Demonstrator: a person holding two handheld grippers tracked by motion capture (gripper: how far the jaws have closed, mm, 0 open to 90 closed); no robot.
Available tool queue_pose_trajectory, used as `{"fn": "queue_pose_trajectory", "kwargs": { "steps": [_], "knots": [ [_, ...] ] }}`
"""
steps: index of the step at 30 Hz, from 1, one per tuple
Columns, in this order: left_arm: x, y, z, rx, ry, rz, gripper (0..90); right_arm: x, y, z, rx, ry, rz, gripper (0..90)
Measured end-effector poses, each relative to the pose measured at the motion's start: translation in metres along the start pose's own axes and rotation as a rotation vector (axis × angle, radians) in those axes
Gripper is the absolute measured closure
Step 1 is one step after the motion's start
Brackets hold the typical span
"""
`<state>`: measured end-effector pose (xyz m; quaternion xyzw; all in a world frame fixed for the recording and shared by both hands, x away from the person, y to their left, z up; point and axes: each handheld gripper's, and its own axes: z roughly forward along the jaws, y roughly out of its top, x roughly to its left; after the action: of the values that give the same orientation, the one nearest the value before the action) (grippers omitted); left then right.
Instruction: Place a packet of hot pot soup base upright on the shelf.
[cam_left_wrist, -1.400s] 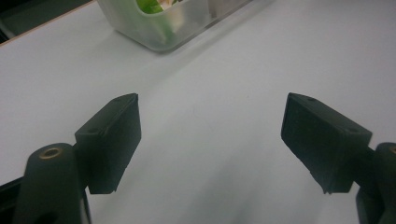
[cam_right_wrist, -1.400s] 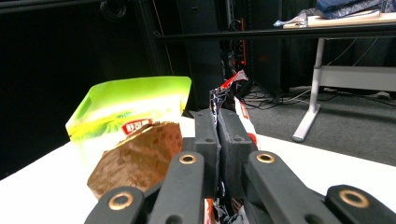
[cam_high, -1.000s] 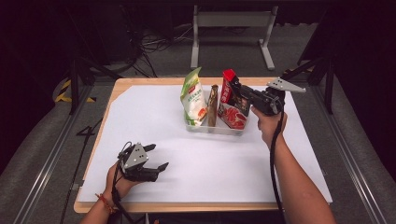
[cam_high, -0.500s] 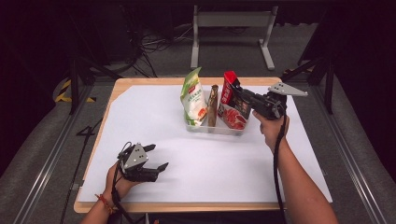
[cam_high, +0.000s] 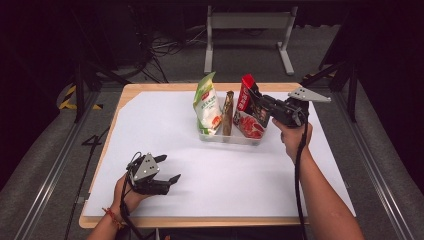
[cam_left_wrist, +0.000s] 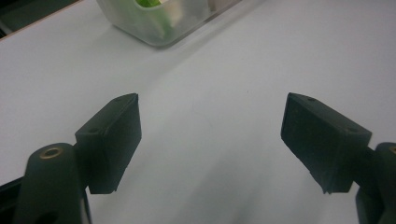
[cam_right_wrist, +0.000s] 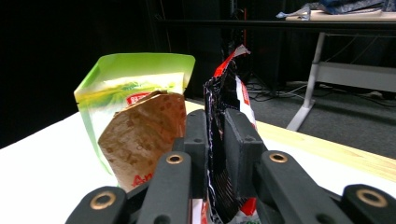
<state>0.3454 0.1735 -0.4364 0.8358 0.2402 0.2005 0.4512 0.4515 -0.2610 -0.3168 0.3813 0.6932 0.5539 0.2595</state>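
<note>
The right hand-held gripper (cam_high: 261, 102) was at the red pouch (cam_high: 248, 107), which stood upright at the right end of the clear tray (cam_high: 227, 139) near the far middle of the bench (cam_high: 165, 125). In the right gripper view, its jaws flanked the pouch's upper edge (cam_right_wrist: 223, 107) with little room to spare, narrow but not clamped hard. They had just been opening, with the pouch between them, so I judged this a release after placing rather than a fresh grasp. The pads looked to be easing off the foil, though whether they touched it I could not tell for certain.

The pouch stood on end probably because the tray was narrow: the green pouch (cam_high: 207, 105) at the left and the brown pouch (cam_high: 228, 112) in the middle were filed the same way, side by side, each propping the next. Gripping the red one near its top let the hand lower it into the remaining slot without knocking its neighbours.

The left hand-held gripper (cam_high: 167, 170) rested low over the near-left part of the bench, well apart from the tray. Its jaws stood wide with only white surface between them (cam_left_wrist: 210, 130), holding nothing. It seemed parked there to stay clear of the working hand, ready if the tray needed steadying.
</note>
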Motion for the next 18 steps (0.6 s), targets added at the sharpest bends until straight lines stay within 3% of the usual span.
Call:
{"fn": "queue_pose_trajectory", "kwargs": {
  "steps": [18],
  "knots": [
    [0.0007, -0.0007, -0.0003, 0.004, 0.005, -0.002, 21.1, -0.0043, 0.0061, -0.0078, 0.031, -0.037, -0.017, 72.2]
  ]
}}
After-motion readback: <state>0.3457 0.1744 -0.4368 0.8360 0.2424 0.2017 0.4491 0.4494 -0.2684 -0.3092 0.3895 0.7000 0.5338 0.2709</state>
